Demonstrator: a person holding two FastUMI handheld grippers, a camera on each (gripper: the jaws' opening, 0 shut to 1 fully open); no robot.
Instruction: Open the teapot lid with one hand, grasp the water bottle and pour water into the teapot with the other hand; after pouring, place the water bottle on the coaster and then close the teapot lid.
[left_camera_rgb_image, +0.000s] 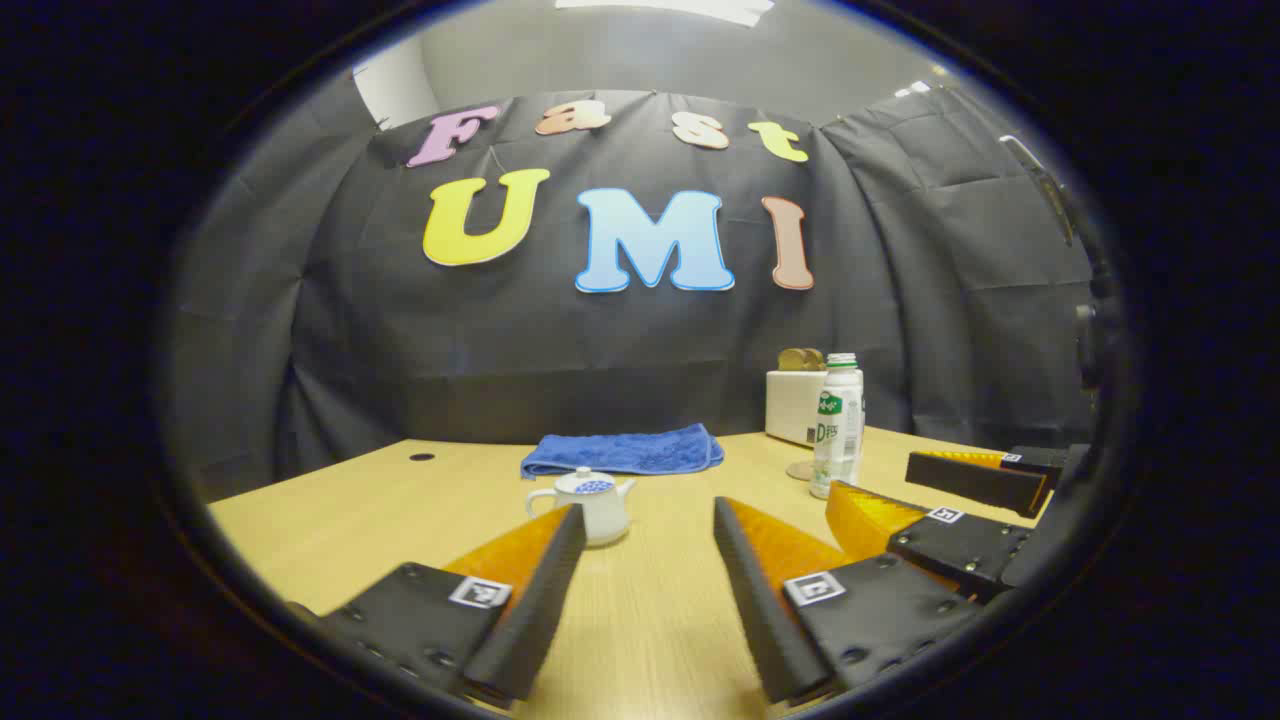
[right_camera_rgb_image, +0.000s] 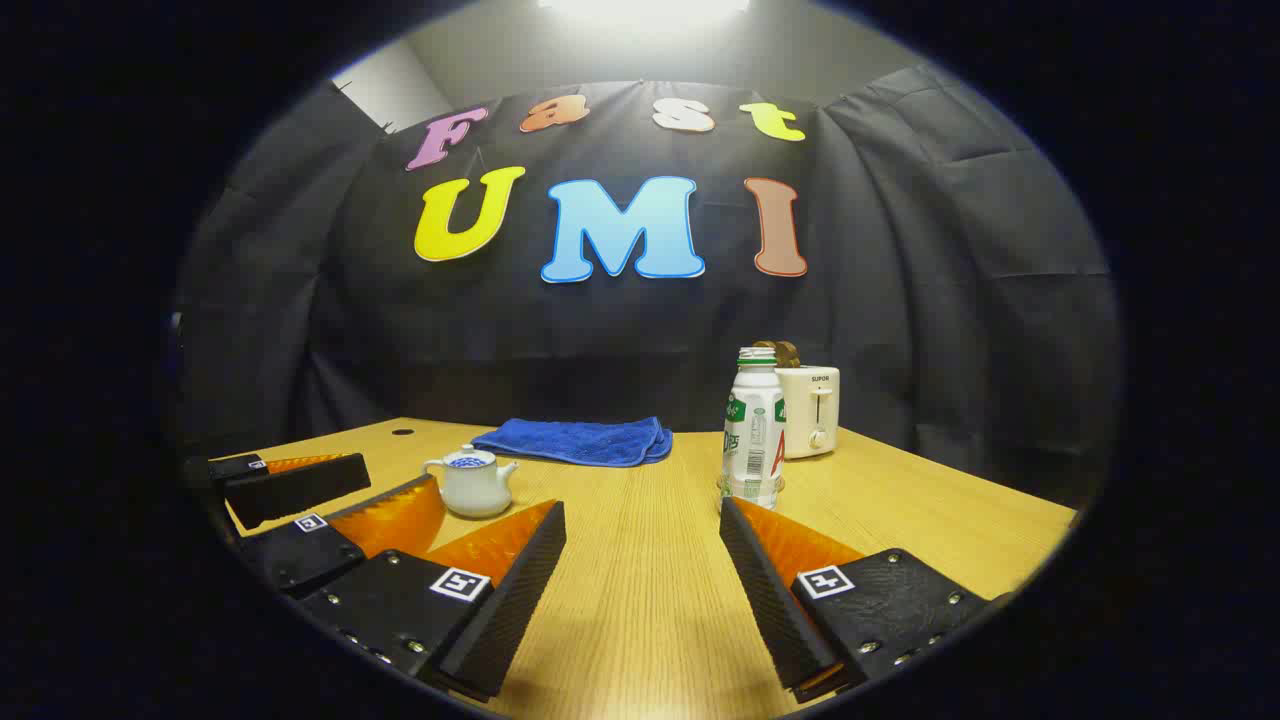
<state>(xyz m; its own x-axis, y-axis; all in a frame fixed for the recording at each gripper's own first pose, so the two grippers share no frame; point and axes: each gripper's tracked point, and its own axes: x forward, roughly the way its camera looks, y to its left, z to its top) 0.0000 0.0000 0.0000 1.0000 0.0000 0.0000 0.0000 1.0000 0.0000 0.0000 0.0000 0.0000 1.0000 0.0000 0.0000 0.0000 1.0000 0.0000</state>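
Two spread grippers, lidded teapot ahead

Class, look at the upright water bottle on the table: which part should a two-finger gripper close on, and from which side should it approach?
Probably the straight labelled body of the water bottle, below the cap. It stands upright on the table, so a level approach from the near side suits; the toaster stands close behind it. The right gripper is open and already faces it.

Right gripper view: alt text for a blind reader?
Open right gripper hovers low over a wooden table, water bottle upright just ahead. A lidded teapot stands left, near the left gripper; blue towel and toaster behind.
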